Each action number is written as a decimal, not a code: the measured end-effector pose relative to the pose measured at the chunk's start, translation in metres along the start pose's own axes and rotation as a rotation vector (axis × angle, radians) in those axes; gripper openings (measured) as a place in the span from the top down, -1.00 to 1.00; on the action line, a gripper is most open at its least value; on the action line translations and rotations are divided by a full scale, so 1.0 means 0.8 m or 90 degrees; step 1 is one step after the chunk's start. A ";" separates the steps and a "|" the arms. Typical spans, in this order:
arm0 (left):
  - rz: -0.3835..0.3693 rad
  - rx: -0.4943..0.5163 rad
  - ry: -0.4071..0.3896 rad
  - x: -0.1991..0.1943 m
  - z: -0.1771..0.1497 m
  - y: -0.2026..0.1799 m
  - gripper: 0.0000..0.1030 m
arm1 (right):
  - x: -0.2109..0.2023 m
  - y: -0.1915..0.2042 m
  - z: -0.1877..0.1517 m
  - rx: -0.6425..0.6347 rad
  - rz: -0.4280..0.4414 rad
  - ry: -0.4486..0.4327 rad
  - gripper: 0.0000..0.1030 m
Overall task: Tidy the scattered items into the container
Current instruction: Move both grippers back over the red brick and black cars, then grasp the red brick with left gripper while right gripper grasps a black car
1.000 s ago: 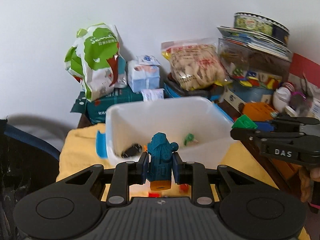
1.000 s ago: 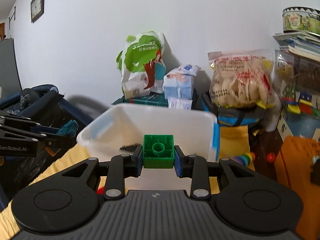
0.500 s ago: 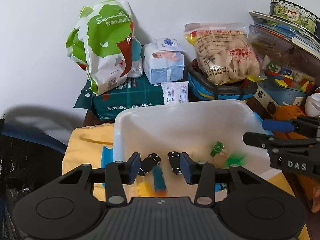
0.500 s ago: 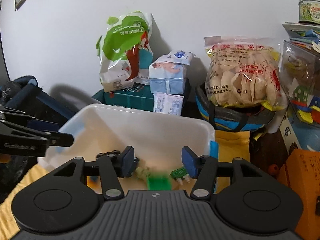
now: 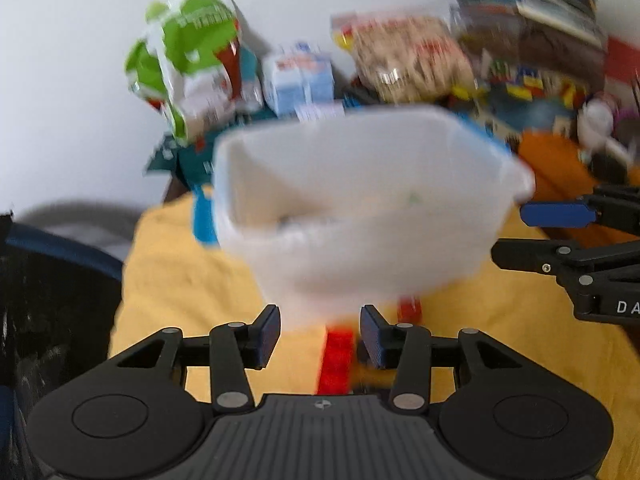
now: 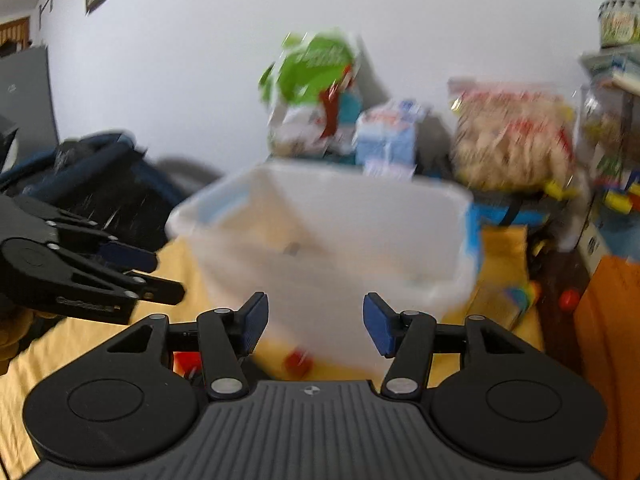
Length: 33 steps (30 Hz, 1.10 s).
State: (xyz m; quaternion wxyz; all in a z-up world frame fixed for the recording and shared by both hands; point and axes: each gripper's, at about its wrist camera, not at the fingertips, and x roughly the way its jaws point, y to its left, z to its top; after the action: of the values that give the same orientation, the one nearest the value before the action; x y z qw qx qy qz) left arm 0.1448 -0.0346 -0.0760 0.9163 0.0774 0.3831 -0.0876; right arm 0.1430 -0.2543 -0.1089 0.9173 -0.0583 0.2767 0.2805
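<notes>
You see a white container (image 5: 360, 200) with blue side clips on a yellow cloth (image 5: 180, 280), a red block (image 5: 336, 356) before it, and black grippers with blue pads (image 6: 378, 330).

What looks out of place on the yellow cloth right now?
A red block lies on the yellow cloth just outside the white tub, between the open left hand-held gripper fingers. Another small red piece sits by the tub's base near the open right hand-held gripper. Both views are blurred; nothing looks spilled.
</notes>
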 end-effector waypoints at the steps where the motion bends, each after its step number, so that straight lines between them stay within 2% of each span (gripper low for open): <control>1: 0.003 0.005 0.007 0.006 -0.008 -0.004 0.06 | 0.003 0.003 -0.010 0.004 0.002 0.010 -0.10; 9: -0.012 -0.001 0.027 0.047 -0.029 -0.003 0.06 | 0.027 0.034 -0.071 -0.027 0.060 0.055 -0.09; 14: -0.025 0.009 0.023 0.069 -0.031 -0.007 0.06 | 0.044 0.052 -0.094 -0.067 0.091 0.046 -0.07; 19: -0.025 0.024 0.040 0.091 -0.037 -0.009 0.09 | 0.064 0.060 -0.104 -0.090 0.102 0.043 -0.05; 21: -0.021 0.010 0.045 0.096 -0.039 -0.002 0.29 | 0.070 0.063 -0.105 -0.094 0.104 0.043 0.00; 22: -0.024 0.000 0.047 0.098 -0.040 0.002 0.48 | 0.071 0.064 -0.106 -0.094 0.105 0.042 0.03; 27: -0.027 -0.009 0.044 0.097 -0.044 0.010 0.48 | 0.083 0.067 -0.106 -0.106 0.108 0.041 0.07; 33: -0.020 -0.022 0.046 0.092 -0.046 0.018 0.48 | 0.090 0.072 -0.105 -0.118 0.129 0.054 0.32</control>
State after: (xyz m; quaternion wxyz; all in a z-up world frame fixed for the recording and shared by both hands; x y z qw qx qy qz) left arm 0.1734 -0.0203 -0.1533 0.9014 0.0589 0.4188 -0.0924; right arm 0.1213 -0.1930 -0.2154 0.8624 -0.1267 0.2926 0.3933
